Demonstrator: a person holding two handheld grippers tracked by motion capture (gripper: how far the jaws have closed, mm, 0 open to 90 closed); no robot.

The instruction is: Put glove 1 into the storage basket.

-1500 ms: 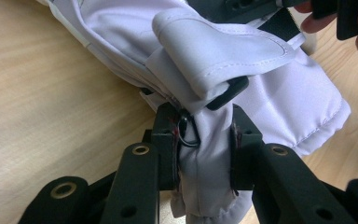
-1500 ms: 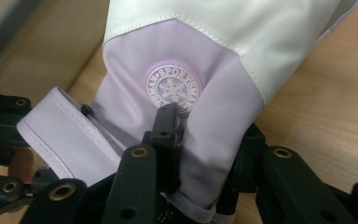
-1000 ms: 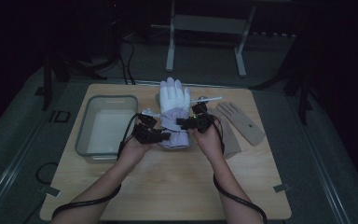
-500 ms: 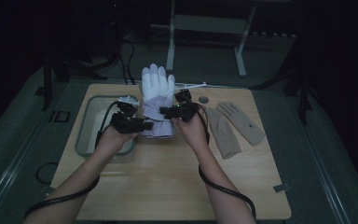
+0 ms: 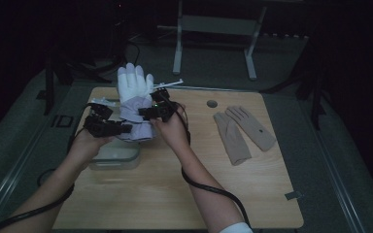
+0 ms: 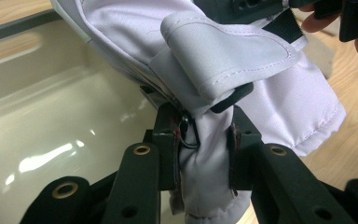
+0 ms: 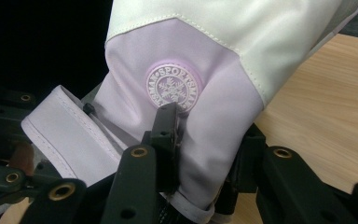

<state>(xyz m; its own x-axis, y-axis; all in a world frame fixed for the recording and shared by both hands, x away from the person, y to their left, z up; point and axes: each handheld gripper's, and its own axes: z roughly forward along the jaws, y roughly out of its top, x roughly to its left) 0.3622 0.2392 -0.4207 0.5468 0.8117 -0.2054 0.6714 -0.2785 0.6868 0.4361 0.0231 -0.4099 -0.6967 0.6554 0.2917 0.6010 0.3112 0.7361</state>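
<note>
Two grippers are seen clamped on one white and lilac glove [image 5: 135, 104], which is held up in the air above the table's [image 5: 175, 189] left half, fingers pointing up and away. Nearest, the person's forearms come in over the table's near edge, a cable trailing from each hand. The left gripper [image 5: 108, 127] is closed on the glove's cuff: in the left gripper view [image 6: 205, 163] bunched lilac cloth is pinched between the two black jaws, with a strap flap [image 6: 223, 60] folded just above them. The right gripper [image 5: 159, 109] is closed on the cuff's other side; in the right gripper view [image 7: 200, 154] cloth is squeezed between the jaws just below a round snowflake badge [image 7: 171, 87]. Below the glove and the left hand, a clear tub [image 5: 114, 158] stands by the table's left edge. Farther right, a pair of tan gloves [image 5: 243, 131] lies flat near the right edge, well apart from the held glove. A small round hole [image 5: 212, 104] is seen near the far edge.
</note>
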